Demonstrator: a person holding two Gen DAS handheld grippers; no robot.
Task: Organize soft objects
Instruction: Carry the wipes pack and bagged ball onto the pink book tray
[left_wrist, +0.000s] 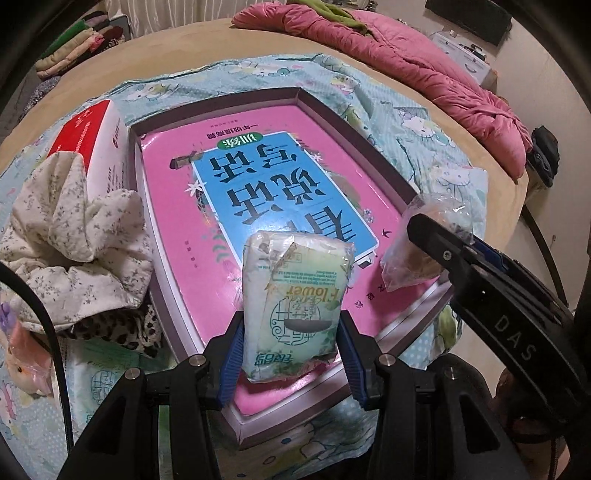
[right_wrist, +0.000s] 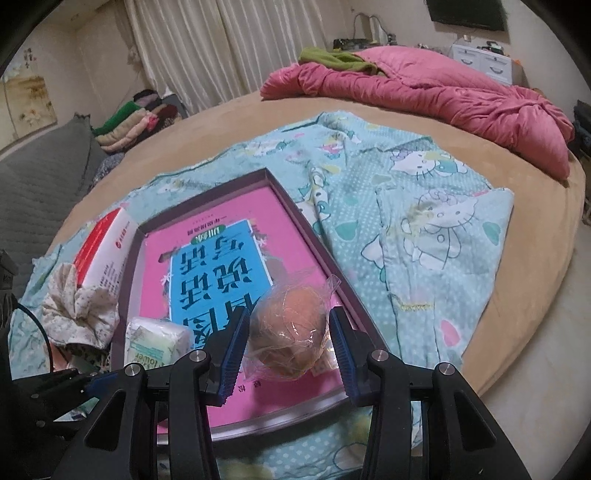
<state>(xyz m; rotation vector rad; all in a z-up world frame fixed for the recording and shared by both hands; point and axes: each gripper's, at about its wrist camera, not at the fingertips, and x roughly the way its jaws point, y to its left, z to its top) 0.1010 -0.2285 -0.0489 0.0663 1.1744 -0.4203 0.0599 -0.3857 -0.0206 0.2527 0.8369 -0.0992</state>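
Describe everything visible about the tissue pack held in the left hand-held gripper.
The tissue pack is a small, soft rectangular packet in thin, crinkled plastic film, pale green and white, printed with the word "Flower", a round emblem and small text. It stands upright on end between the blue pads of the left hand-held gripper, which press on its two sides near the bottom. It is held above the near end of the shallow box lined with a pink book cover; whether its base touches the box cannot be told.
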